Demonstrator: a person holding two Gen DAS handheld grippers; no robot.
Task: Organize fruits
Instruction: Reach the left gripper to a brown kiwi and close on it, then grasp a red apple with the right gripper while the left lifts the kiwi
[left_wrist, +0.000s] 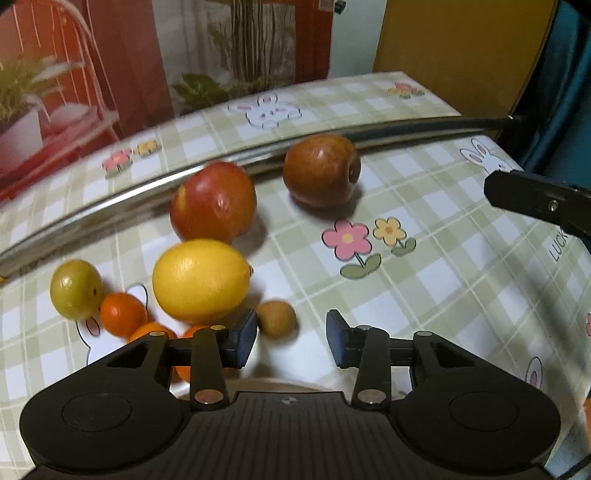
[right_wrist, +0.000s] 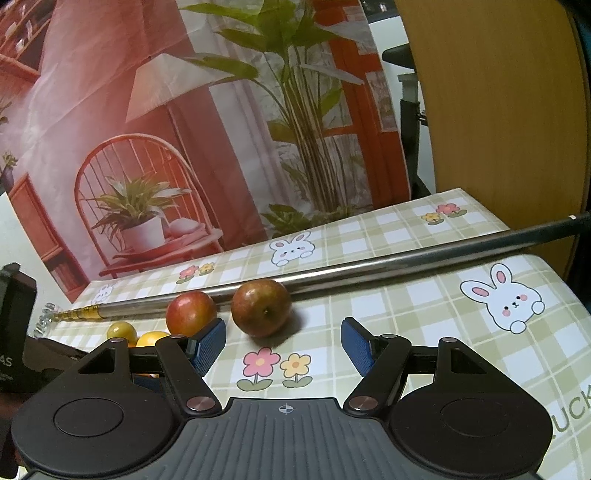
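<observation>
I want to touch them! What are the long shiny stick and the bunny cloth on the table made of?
The long stick looks like polished metal, probably steel: it is silvery and mirrors the checks beside it. The bunny cloth seems to be smooth plastic-coated or vinyl sheet, with printed checks, flowers and rabbits and a faint sheen; plain cotton cannot be ruled out.

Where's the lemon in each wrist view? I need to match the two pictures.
Left wrist: lemon left of centre, just beyond the left finger, below the nearer apple.
Right wrist: lemon only a yellow sliver at lower left, behind the left finger.
Shared landmark: metal rod behind the fruit.
</observation>
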